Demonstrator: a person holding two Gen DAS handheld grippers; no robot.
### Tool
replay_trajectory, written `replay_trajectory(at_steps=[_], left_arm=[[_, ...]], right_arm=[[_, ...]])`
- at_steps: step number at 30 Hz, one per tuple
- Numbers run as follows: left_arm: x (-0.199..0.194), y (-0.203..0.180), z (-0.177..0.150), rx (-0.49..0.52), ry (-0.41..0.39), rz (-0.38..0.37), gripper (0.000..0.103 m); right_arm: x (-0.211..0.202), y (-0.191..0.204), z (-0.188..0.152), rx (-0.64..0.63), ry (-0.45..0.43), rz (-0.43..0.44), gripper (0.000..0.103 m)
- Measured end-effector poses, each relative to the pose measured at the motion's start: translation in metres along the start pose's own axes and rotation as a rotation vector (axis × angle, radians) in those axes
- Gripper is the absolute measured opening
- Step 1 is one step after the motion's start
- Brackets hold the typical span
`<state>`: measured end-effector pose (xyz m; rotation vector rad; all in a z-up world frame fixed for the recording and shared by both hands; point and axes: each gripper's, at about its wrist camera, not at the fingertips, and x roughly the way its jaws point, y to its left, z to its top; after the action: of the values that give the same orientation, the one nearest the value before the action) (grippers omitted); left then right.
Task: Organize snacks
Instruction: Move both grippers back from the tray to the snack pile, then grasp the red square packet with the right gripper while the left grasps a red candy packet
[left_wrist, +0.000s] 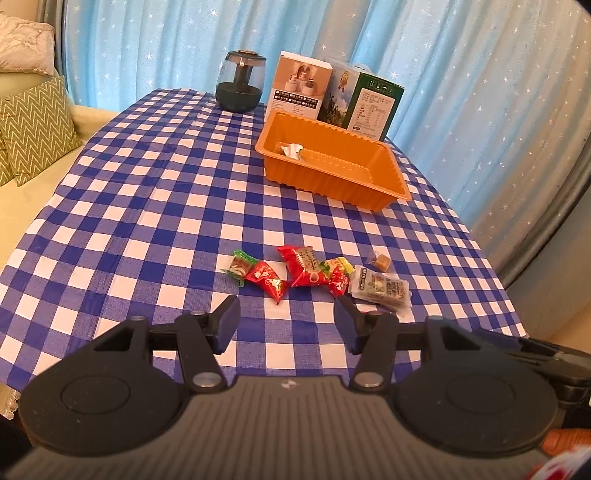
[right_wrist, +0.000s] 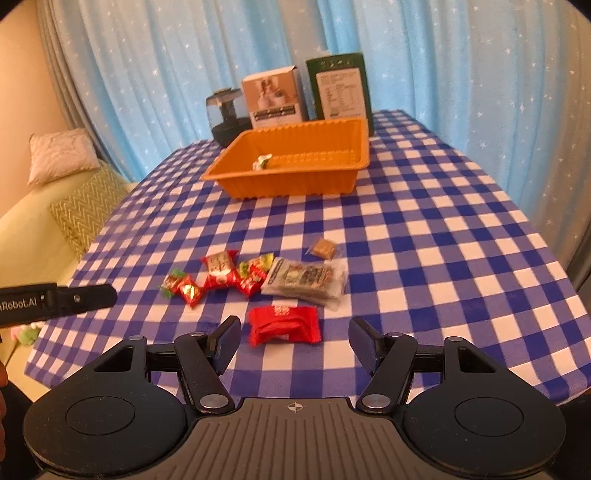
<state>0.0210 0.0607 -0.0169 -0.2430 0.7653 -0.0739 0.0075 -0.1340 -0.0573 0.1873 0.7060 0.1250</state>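
Tablecloth (right_wrist: 424, 229) is a blue-and-white check, smooth with faint creases, draped over the table edges on every visible side. Orange tray (right_wrist: 295, 181) is thin ribbed plastic, rectangular, with a flared rim; one small white-wrapped sweet (right_wrist: 262, 160) lies inside it. Behind the tray stand a dark round jar (left_wrist: 240, 83), a pale carton (left_wrist: 301, 85) and a green carton (left_wrist: 373, 103), close together at the far edge against the starred blue curtain (left_wrist: 461, 74).

Snacks form a loose row on the near half of the cloth: crinkled red and green foil wrappers (left_wrist: 291, 271), a clear flat packet (left_wrist: 380, 288) with printed label, and a small brown sweet (left_wrist: 380, 261) just beyond it. A wide stretch of bare cloth lies between this row and the tray.

My left tongs (left_wrist: 286, 321) stand partly open and hold nothing; the row lies just ahead of the tips, the clear packet near the right-hand finger. My right tongs (right_wrist: 293, 341) are parted somewhat wider, also empty; a folded red packet (right_wrist: 284, 325) rests on the cloth between the fingertips, touched by neither pad.
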Motion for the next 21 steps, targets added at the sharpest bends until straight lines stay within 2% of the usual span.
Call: replay_trajectory(at_steps=[8, 12, 16, 21], left_arm=[[0.011, 0.005, -0.002, -0.008, 0.018, 0.005, 0.052], [0.020, 0.010, 0.000, -0.019, 0.030, 0.012, 0.052], [0.030, 0.014, 0.001, -0.032, 0.043, 0.013, 0.052], [0.038, 0.017, 0.003, -0.043, 0.049, 0.009, 0.054]], right_arm=[[0.028, -0.001, -0.008, 0.092, 0.094, 0.060, 0.065], [0.047, 0.003, -0.008, 0.103, 0.110, 0.069, 0.065], [0.068, 0.004, -0.004, 0.126, 0.124, 0.050, 0.065], [0.086, -0.003, 0.005, 0.233, 0.130, 0.012, 0.065]])
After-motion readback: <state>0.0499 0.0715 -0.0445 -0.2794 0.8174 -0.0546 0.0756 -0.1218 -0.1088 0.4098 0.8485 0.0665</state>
